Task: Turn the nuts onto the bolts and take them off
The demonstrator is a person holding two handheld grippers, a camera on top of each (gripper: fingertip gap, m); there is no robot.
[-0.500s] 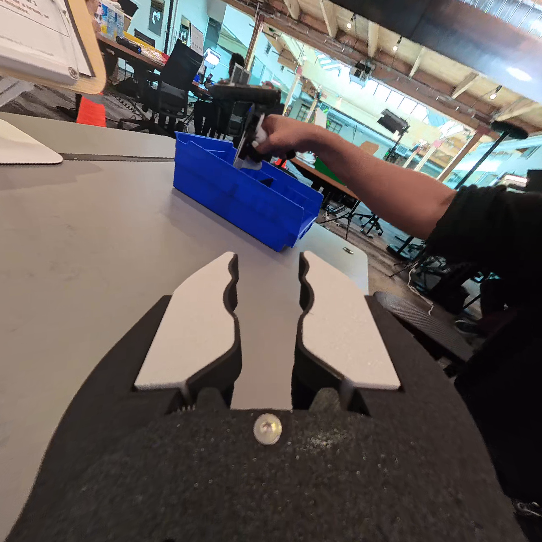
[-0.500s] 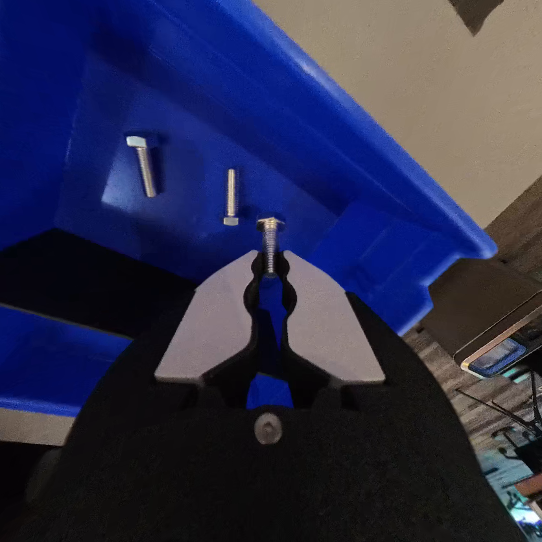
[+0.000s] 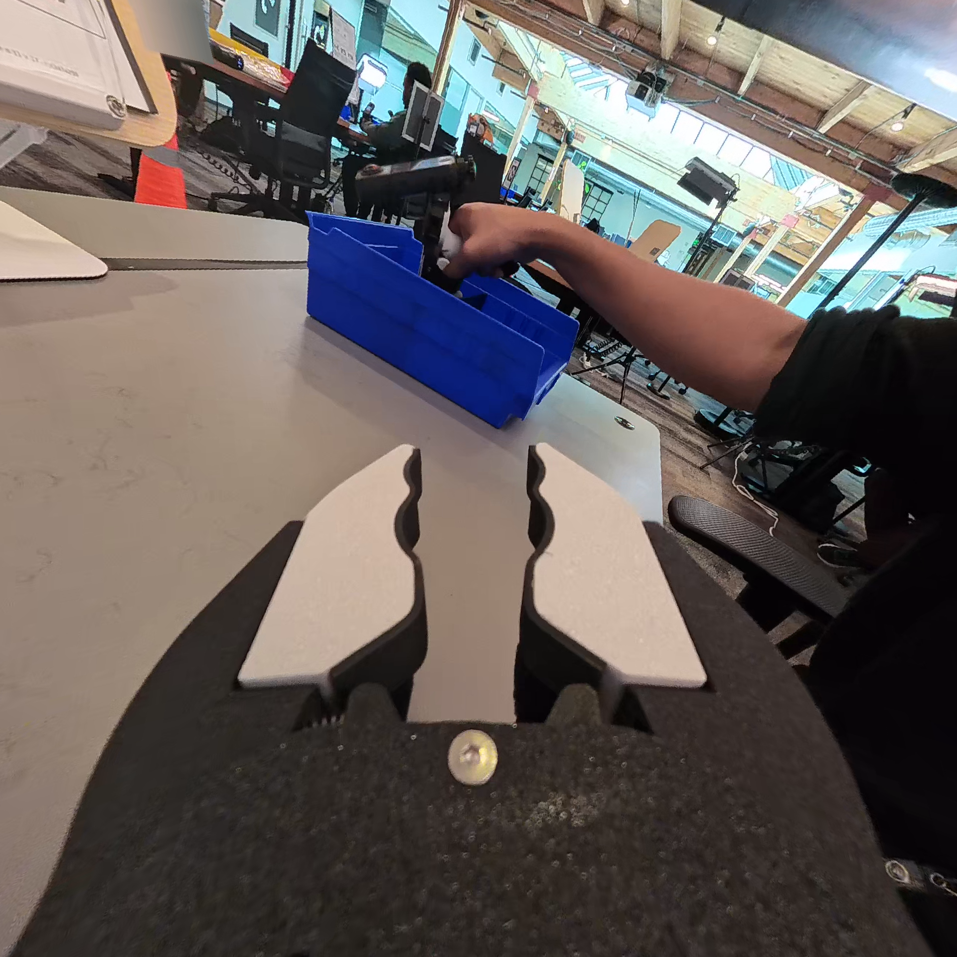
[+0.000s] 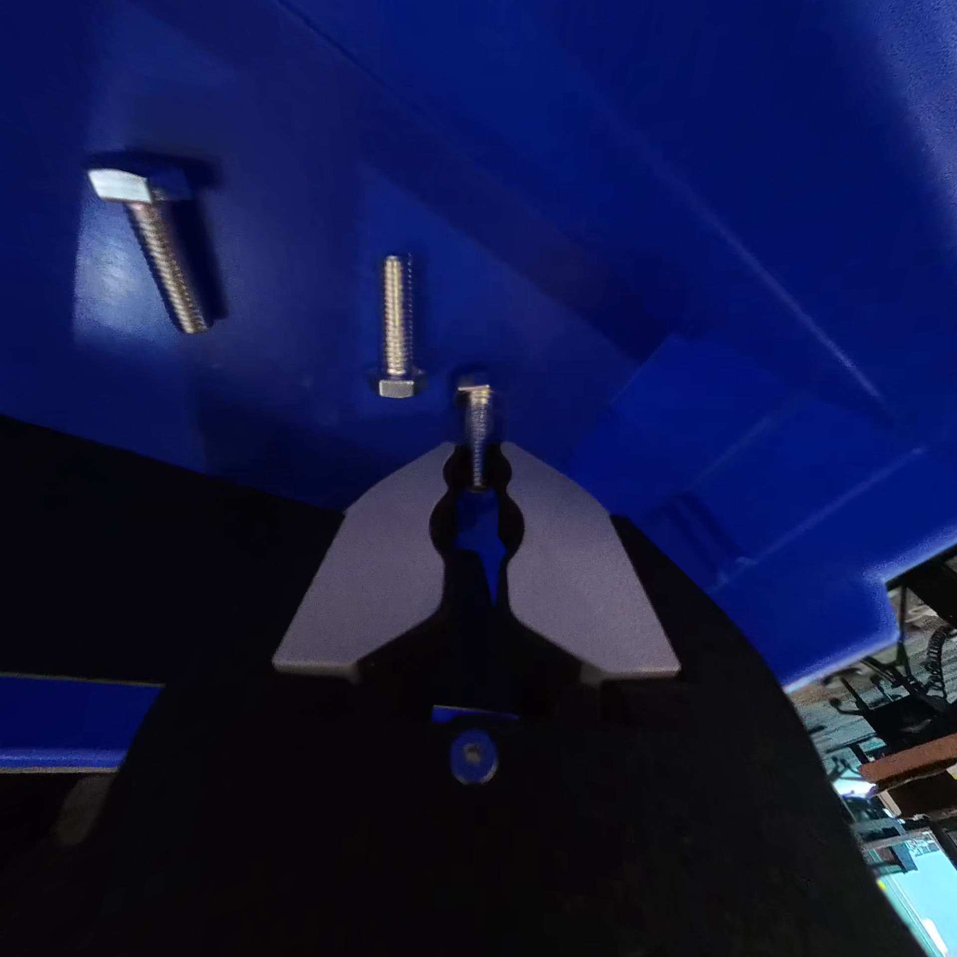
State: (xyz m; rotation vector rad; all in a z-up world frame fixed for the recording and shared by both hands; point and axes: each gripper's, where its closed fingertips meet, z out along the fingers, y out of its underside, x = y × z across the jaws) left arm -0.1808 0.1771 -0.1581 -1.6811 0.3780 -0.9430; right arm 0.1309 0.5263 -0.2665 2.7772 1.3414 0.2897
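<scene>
Grey bench (image 3: 155, 414) carries a blue bin (image 3: 424, 342); inside it the right gripper (image 4: 476, 455) has its fingers clamped on a small bolt (image 4: 475, 414), two more bolts (image 4: 396, 326) lying nearby, while the left gripper (image 3: 471, 466) hovers, fingers apart

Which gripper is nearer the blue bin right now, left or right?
Right. The right gripper is down inside the blue bin, shut on a bolt. The left gripper hangs open over the bare table, short of the bin.
</scene>
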